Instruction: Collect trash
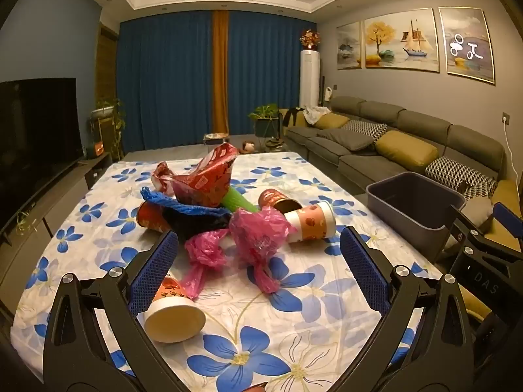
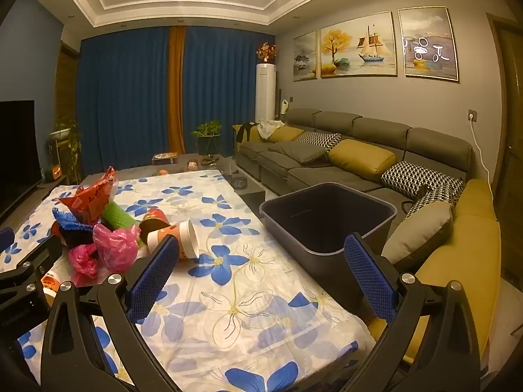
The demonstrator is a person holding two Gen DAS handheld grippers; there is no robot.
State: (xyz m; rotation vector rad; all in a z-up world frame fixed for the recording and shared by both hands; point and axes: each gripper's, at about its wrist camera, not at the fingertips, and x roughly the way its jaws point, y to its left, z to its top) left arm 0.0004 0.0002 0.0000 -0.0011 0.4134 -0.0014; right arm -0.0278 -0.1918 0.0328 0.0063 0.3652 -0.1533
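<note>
A pile of trash lies on the flowered tablecloth (image 1: 294,326): a red foil bag (image 1: 206,179), blue netting (image 1: 183,205), a green sleeve (image 1: 238,201), crumpled pink plastic bags (image 1: 255,235) and several paper cups. One cup (image 1: 173,313) lies on its side by my left gripper's left finger. Another cup (image 1: 313,222) lies beyond the pink bags. My left gripper (image 1: 258,251) is open, held over the near side of the pile, touching nothing. My right gripper (image 2: 261,251) is open over bare cloth, with the dark grey bin (image 2: 327,222) just beyond its right finger. The pile (image 2: 108,232) lies left of it.
The bin (image 1: 415,205) stands off the table's right edge, in front of a grey sofa (image 2: 359,160) with yellow and patterned cushions. A television (image 1: 36,130) stands on the left. Blue curtains and plants fill the far end of the room.
</note>
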